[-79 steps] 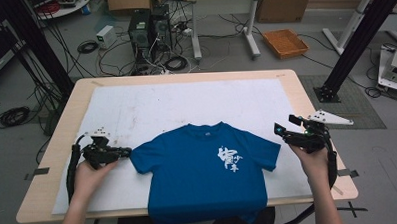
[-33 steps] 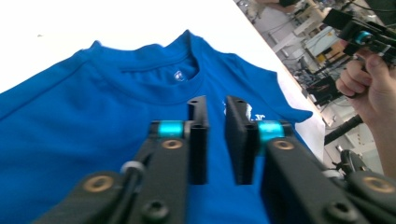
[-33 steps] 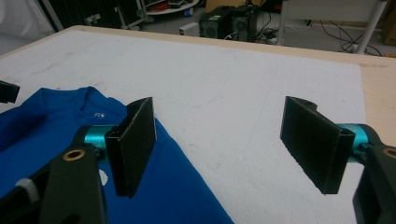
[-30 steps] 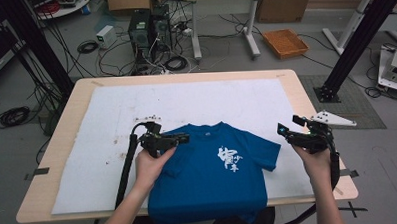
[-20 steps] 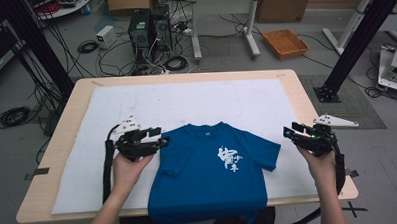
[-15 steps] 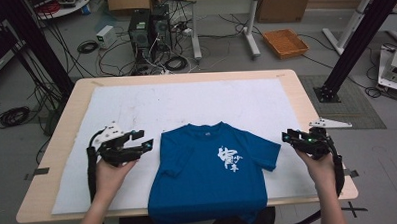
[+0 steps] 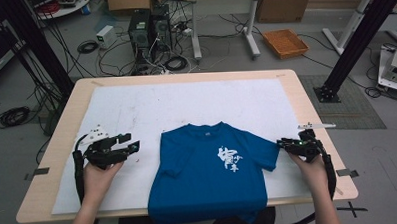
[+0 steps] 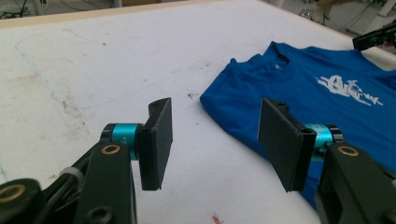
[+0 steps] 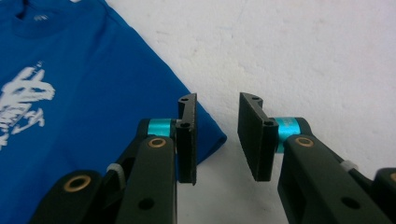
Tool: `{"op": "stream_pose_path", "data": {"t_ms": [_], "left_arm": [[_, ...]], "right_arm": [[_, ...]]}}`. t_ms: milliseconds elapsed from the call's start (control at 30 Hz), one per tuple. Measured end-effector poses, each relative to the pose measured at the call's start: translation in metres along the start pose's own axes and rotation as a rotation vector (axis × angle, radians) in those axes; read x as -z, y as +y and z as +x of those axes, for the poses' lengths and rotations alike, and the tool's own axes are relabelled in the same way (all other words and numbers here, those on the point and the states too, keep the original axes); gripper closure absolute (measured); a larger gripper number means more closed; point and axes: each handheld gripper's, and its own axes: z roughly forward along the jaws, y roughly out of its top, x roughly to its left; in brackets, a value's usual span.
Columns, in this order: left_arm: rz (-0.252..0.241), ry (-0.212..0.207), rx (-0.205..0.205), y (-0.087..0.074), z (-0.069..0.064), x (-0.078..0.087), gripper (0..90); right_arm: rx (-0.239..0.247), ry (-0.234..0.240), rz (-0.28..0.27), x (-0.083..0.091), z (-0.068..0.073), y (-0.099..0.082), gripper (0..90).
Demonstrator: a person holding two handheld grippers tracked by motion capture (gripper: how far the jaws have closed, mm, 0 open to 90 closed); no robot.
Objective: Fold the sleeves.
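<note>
A blue T-shirt [image 7: 209, 176] with a white print lies flat at the front of the white mat [image 7: 186, 105], hem over the table's edge. Its left sleeve is folded in over the body; the right sleeve [image 7: 267, 152] sticks out. My left gripper [image 7: 130, 143] hovers over bare mat left of the shirt. Its jaws have just been opening and stand open with nothing between them [image 8: 217, 140], and the shirt [image 8: 327, 98] lies beyond. My right gripper [image 7: 282, 143] is low at the right sleeve. Its jaws [image 9: 217, 135] have just been closing; the sleeve's corner [image 9: 205, 140] lies under the gap, unpinched.
The mat covers most of a wooden table [image 7: 306, 103]; its bare rim runs close by my right hand. Tape pieces [image 7: 36, 172] stick to the table's front corners. On the floor behind are computer towers [image 7: 148, 28], cables and an orange tray [image 7: 285, 42].
My left gripper has drawn away leftward from the shirt's left shoulder onto bare mat, leaving the left sleeve folded in. The right gripper has sunk to the right sleeve and its jaws have narrowed.
</note>
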Motion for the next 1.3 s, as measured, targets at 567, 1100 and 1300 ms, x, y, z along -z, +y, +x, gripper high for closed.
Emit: {"op": "stream_pose_path", "data": {"t_ms": [567,1100,1300], "left_arm": [[0.020,-0.020,0.015,0.000,0.002,-0.001,45.2],[0.047,-0.043,0.015,0.001,0.001,-0.006,45.2],[0.056,-0.051,0.013,0.000,-0.001,-0.009,45.2]], "right_arm": [[0.009,0.139,-0.070,0.023,0.044,0.026,89.6],[0.125,0.157,-0.021,-0.030,0.144,0.055,89.4],[0.168,0.140,-0.042,-0.048,0.163,0.058,82.4]]}}
